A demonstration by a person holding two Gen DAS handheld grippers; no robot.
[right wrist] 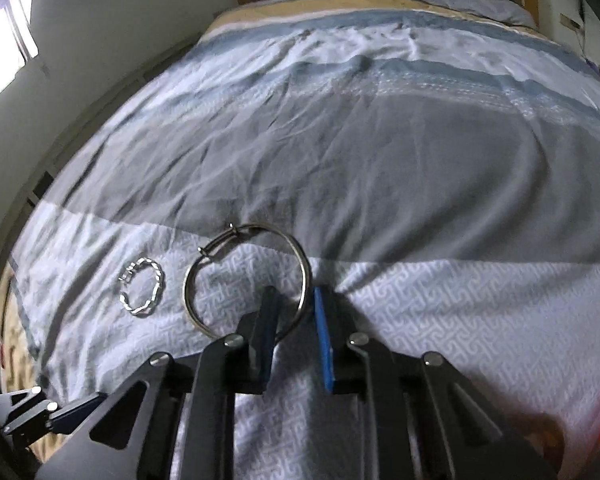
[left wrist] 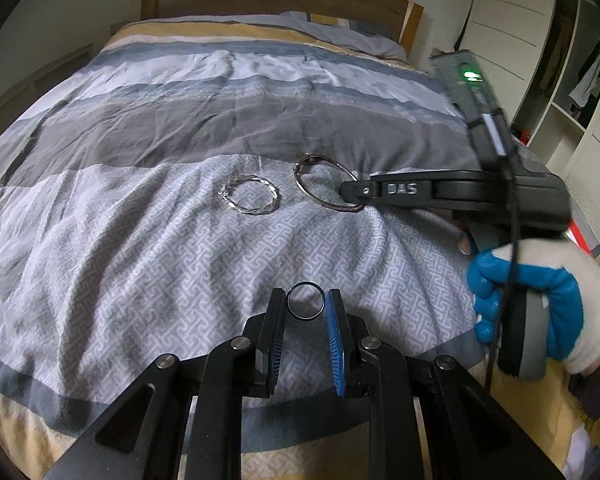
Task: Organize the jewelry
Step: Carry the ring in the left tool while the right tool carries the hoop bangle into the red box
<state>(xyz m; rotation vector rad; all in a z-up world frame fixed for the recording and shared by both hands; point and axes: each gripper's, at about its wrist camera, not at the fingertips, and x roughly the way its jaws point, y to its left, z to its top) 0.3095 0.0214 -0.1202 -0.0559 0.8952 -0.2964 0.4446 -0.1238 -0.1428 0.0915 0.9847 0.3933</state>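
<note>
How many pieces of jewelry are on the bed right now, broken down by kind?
Twisted silver bangle: 1
Plain thin hoop bangle, with the right gripper straddling its rim: 1
Small dark ring, between the left gripper fingers: 1
Total: 3 pieces

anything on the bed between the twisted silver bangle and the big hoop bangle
Nothing: only bare patterned bedspread separates the twisted bangle and the hoop bangle, in both wrist views.
</note>
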